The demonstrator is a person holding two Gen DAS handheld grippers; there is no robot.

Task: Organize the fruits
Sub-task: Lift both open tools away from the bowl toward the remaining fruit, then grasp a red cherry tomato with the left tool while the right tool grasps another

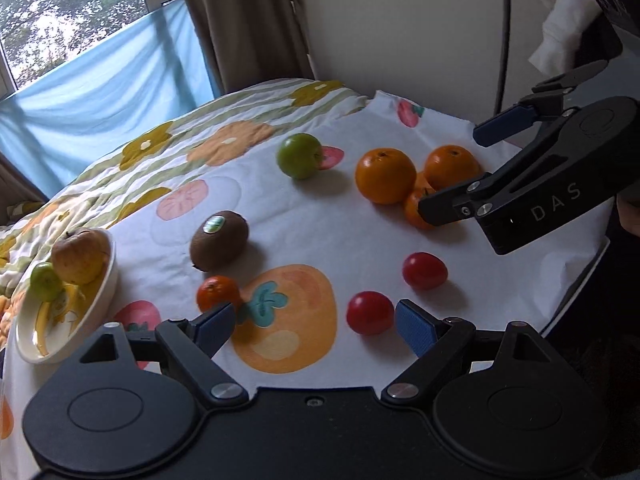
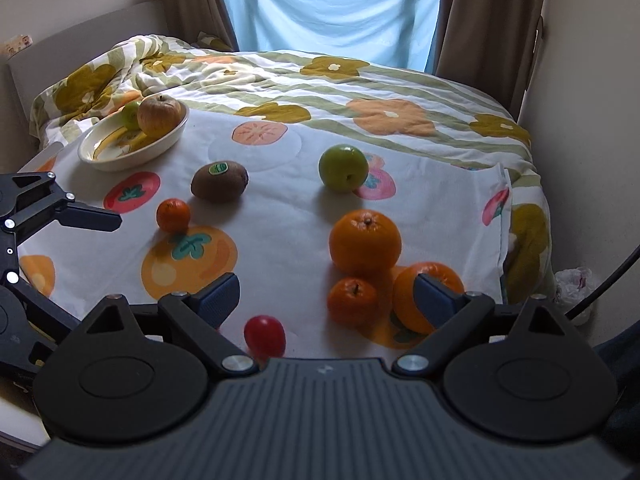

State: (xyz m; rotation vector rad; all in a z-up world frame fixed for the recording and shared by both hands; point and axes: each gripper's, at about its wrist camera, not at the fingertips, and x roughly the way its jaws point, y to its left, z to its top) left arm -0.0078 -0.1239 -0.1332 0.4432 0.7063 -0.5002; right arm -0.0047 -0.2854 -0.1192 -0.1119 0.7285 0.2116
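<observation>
**Both grippers wide over loose fruit on the cloth**

Left wrist view: my left gripper [image 1: 314, 330] sits closest, fingers spread wide, nothing between the pads. Just past the tips lie a red tomato [image 1: 370, 312] and a small tangerine [image 1: 218, 293]; a second tomato [image 1: 424, 270] sits beyond. Kiwi [image 1: 219, 246] mid-cloth, green apple [image 1: 300, 155] toward the far edge of the fruit-print cloth [image 1: 320, 220]. Bowl [image 1: 96, 300] at the cloth's left edge holds a yellowish apple [image 1: 78, 255] and a small green fruit [image 1: 45, 282]. Right gripper [image 1: 460, 168] is also wide, empty, over three oranges [image 1: 386, 176] at the right edge.

Right wrist view: my right gripper [image 2: 326, 296] has fingers wide, holding nothing. Oranges [image 2: 365, 240] cluster ahead on the cloth's right side; one partly hidden behind my right finger. Bowl [image 2: 120, 160] stands at the far left corner.
</observation>
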